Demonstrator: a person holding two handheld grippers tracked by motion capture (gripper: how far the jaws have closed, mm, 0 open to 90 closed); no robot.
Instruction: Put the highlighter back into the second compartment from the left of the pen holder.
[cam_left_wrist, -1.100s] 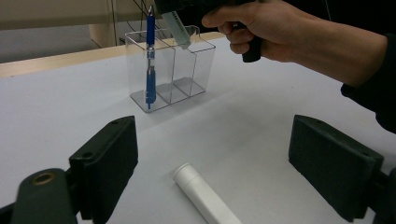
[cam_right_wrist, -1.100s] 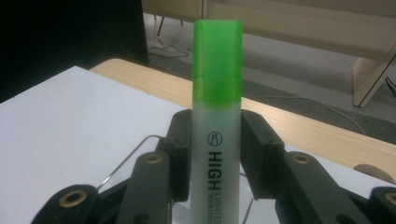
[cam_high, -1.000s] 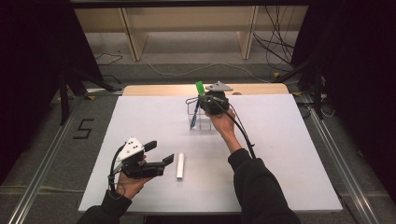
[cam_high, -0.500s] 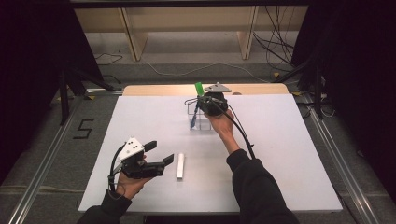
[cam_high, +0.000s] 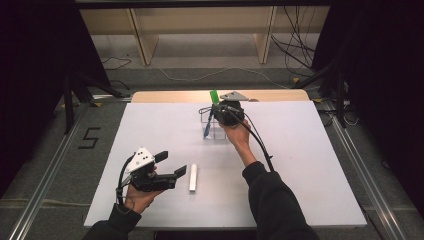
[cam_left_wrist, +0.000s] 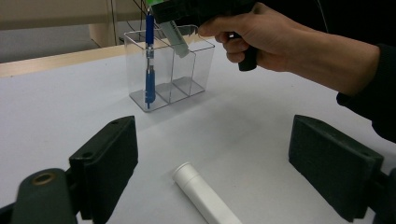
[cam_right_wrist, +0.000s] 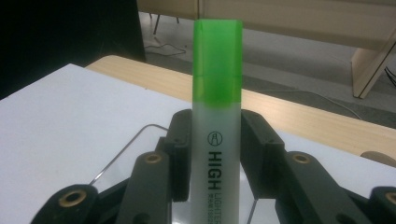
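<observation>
I am holding the right tool (cam_high: 220, 107) at about twelve o'clock on the bench (cam_high: 310, 165), right over the clear holder (cam_high: 215, 131), and its jaws are pinching a green-capped highlighter (cam_right_wrist: 217, 116) by its pale barrel, the cap pointing away from me. In the left gripper view the highlighter's (cam_left_wrist: 175, 35) lower end is dipping at a tilt into the holder (cam_left_wrist: 187, 70), over the middle compartment as far as I can tell. A blue pen (cam_left_wrist: 149, 60) is standing nearly upright in the end compartment, at nine o'clock from the highlighter in that view. My left tool (cam_high: 170, 167) is resting in my left hand (cam_high: 137, 195) near the bench's front edge, at about seven o'clock, with its jaws spread wide and gripping nothing. A white tube (cam_high: 193, 177) is lying flat on the bench just beside that tool, at its three o'clock in the high view, not touching it; in the left gripper view the tube (cam_left_wrist: 203, 193) is sitting between the two spread jaws.
</observation>
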